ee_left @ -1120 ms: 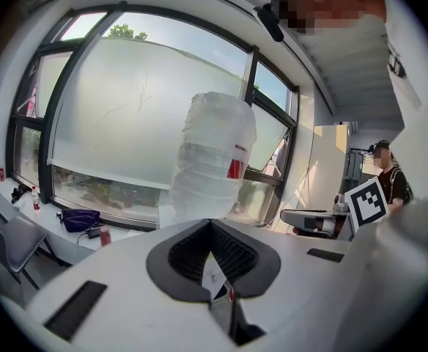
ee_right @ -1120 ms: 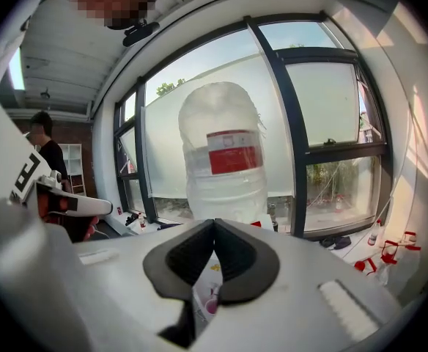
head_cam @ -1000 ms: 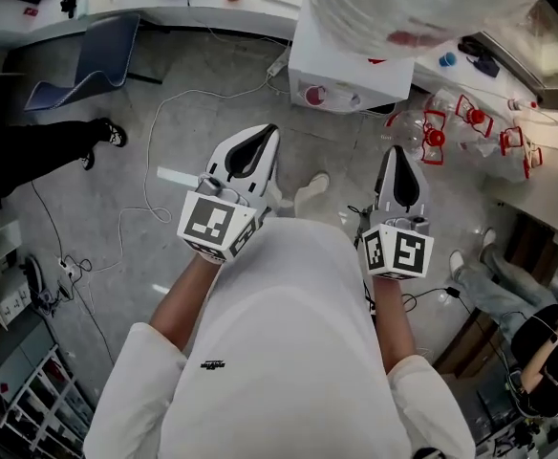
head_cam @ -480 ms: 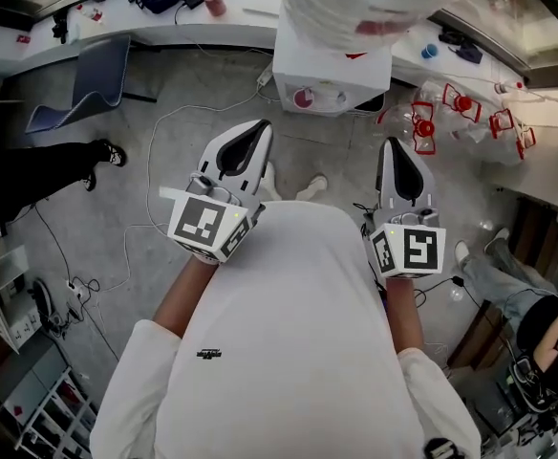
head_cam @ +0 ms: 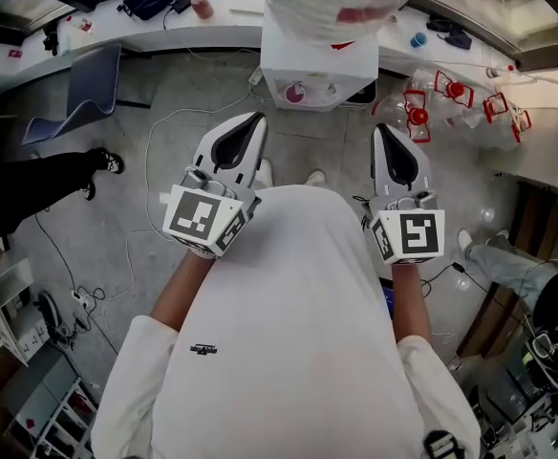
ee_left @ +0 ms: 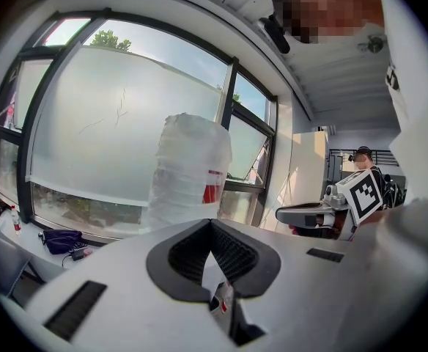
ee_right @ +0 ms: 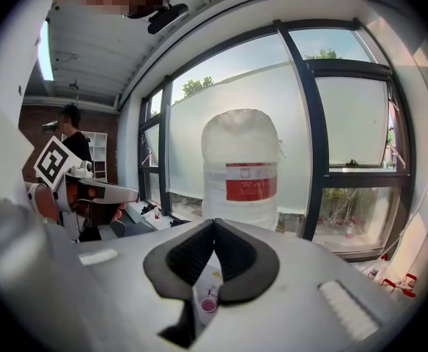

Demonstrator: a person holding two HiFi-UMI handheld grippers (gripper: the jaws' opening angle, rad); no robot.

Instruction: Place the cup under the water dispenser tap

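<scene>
Both grippers were empty. The left gripper (head_cam: 256, 120) was clenched, its jaws tip to tip with nothing between them. The right gripper (head_cam: 384, 132) was likewise clenched on nothing. Both were held up near the person's chest, well apart from the water dispenser (head_cam: 317, 65) with its big bottle (head_cam: 336, 3) on top. A pink cup (head_cam: 295, 92) sat on the dispenser's front ledge and also showed through the gap below the right jaws. Whether it stood squarely under the tap was too small to tell. Judged from this, the placing looked done or nearly done, with the cup let go. At most, a check of its spot remained.
</scene>
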